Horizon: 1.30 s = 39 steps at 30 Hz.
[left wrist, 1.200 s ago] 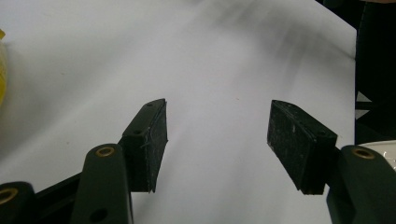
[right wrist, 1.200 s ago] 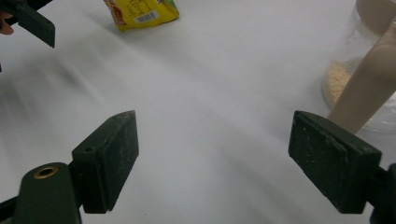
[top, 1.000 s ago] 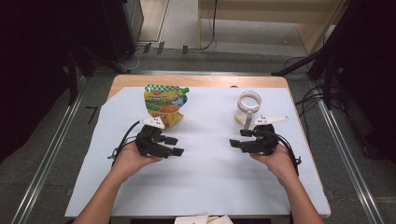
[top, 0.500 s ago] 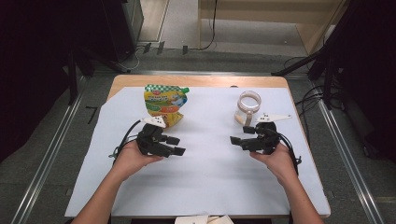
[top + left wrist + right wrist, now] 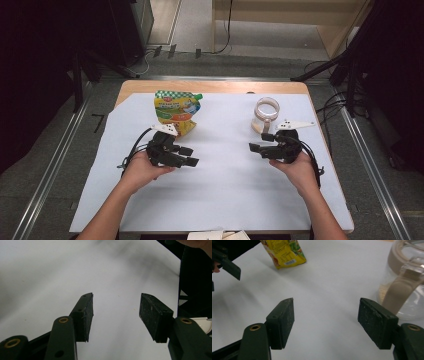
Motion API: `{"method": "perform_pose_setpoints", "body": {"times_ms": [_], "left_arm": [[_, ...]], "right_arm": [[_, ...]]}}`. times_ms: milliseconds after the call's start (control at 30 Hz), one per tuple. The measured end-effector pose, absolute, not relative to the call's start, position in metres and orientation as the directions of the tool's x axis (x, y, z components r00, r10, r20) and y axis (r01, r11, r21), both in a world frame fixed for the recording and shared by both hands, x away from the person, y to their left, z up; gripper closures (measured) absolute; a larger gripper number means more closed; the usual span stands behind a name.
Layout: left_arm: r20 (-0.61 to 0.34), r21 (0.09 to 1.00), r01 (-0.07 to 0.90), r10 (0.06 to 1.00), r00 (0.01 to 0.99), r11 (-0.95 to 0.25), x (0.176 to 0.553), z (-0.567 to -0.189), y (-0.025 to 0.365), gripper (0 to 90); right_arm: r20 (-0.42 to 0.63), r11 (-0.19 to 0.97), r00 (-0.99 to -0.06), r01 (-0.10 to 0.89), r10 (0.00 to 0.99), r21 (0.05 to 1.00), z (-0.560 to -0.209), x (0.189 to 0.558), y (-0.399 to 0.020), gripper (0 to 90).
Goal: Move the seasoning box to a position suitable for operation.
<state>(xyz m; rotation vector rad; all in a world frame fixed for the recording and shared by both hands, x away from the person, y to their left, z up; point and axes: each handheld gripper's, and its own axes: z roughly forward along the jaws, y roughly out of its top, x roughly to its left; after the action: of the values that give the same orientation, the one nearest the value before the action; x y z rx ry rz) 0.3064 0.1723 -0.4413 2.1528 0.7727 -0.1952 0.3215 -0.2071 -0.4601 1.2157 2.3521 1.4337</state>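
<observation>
Yellow-green printed snack pouch (image 5: pixel 176 111): stood far-left on white paper table cover (image 5: pixel 225 180), just beyond left gripper (image 5: pixel 191 156); top cut off in right gripper view (image 5: pixel 284 252).
Clear plastic jar w/ beige lid clip (image 5: pixel 265 113): near right gripper (image 5: pixel 259 142); beige grains at bottom seen in right gripper view (image 5: pixel 404 285).
L jaws spread, nothing btwn. R jaws spread, just been closing, nothing btwn.

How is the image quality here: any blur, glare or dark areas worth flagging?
High view: the white sheet is evenly lit, the surroundings fall into deep black. Left gripper view: jaws sharp, soft grey shadows smear the sheet's far part. Right gripper view: the yellow pouch and clear jar look slightly soft and cropped by the frame; no strong glare.
</observation>
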Motion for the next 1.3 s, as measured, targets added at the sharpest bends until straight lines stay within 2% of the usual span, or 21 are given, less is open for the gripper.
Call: {"method": "perform_pose_setpoints", "body": {"times_ms": [267, 367, 433, 600, 767, 933, 1200, 1300], "left_arm": [[-0.381, 0.655, 0.578, 0.447, 0.809, -0.487, 0.304, -0.439, 0.170, 45.5], [-0.371, 0.661, 0.573, 0.452, 0.811, -0.484, 0.303, -0.438, 0.171, 45.4], [-0.364, 0.658, 0.575, 0.463, 0.808, -0.486, 0.303, -0.438, 0.174, 45.5], [-0.364, 0.658, 0.581, 0.473, 0.802, -0.479, 0.300, -0.438, 0.177, 45.4], [-0.349, 0.658, 0.575, 0.480, 0.805, -0.487, 0.299, -0.439, 0.178, 44.5], [-0.346, 0.658, 0.574, 0.481, 0.805, -0.488, 0.298, -0.439, 0.179, 43.7], [-0.365, 0.645, 0.591, 0.485, 0.795, -0.485, 0.297, -0.441, 0.180, 43.8], [-0.363, 0.656, 0.584, 0.479, 0.800, -0.479, 0.295, -0.439, 0.179, 43.7]], "right_arm": [[0.264, 0.195, -0.633, 0.560, 0.728, 0.805, -0.456, 0.323, -0.219, 33.4], [0.267, 0.182, -0.607, 0.575, 0.748, 0.797, -0.456, 0.325, -0.223, 39.0], [0.273, 0.177, -0.588, 0.594, 0.762, 0.785, -0.458, 0.329, -0.225, 39.3], [0.248, 0.143, -0.551, 0.570, 0.797, 0.809, -0.457, 0.336, -0.231, 31.5], [0.270, 0.065, -0.470, 0.582, 0.840, 0.811, -0.460, 0.346, -0.233, 22.8], [0.233, 0.077, -0.442, 0.578, 0.866, 0.812, -0.461, 0.358, -0.226, 15.0], [0.195, 0.096, -0.417, 0.582, 0.888, 0.807, -0.466, 0.367, -0.214, 13.3], [0.138, 0.107, -0.360, 0.582, 0.923, 0.806, -0.468, 0.372, -0.208, 13.2]]}}
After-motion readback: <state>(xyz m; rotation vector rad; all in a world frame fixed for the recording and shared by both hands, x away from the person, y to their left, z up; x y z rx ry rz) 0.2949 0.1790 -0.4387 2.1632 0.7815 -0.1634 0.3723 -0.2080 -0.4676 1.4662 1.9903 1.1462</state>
